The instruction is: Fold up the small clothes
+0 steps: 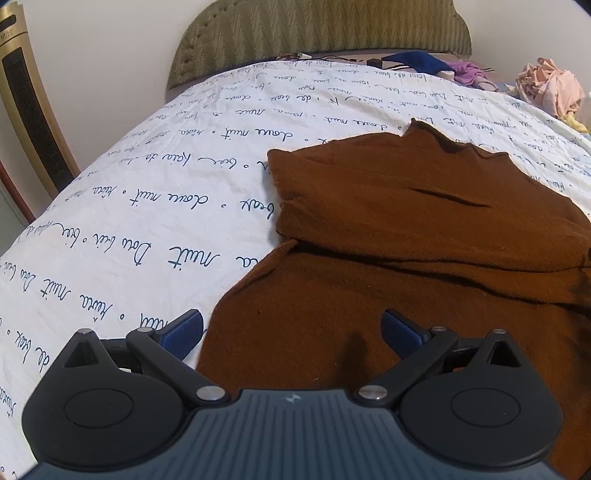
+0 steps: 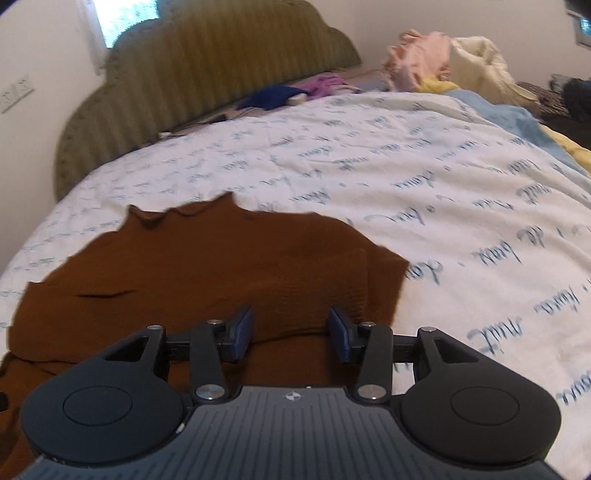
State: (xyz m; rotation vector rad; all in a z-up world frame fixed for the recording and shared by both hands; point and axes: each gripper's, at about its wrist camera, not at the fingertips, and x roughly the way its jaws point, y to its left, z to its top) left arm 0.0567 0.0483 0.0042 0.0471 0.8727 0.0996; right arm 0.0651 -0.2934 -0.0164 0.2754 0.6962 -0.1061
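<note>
On the bed, a white quilt (image 1: 140,206) printed with blue handwritten script covers nearly the whole surface, and a brown knit sweater (image 1: 406,229) lies flat on it, one part doubled back over the body. An olive padded headboard (image 1: 317,33) stands against a pale wall behind. Along the head of the bed lie a dark blue cloth (image 1: 413,61), a purple garment (image 1: 469,72) and a heap of pink clothing (image 1: 550,86).

From the left wrist, the left gripper (image 1: 291,332) hangs wide open over the sweater's near left edge, one blue pad above the quilt, the other above the knit, gripping nothing. This view alone shows a gold-trimmed upright appliance (image 1: 26,110) beside the bed.

From the right wrist, somewhat blurred, the right gripper (image 2: 291,332) is parted over the folded-back layer at the sweater's right side; its pads hold nothing. Only here appear a window (image 2: 122,18), a wall socket (image 2: 16,92), a cream padded bundle (image 2: 480,59) and light blue bedding (image 2: 517,118).
</note>
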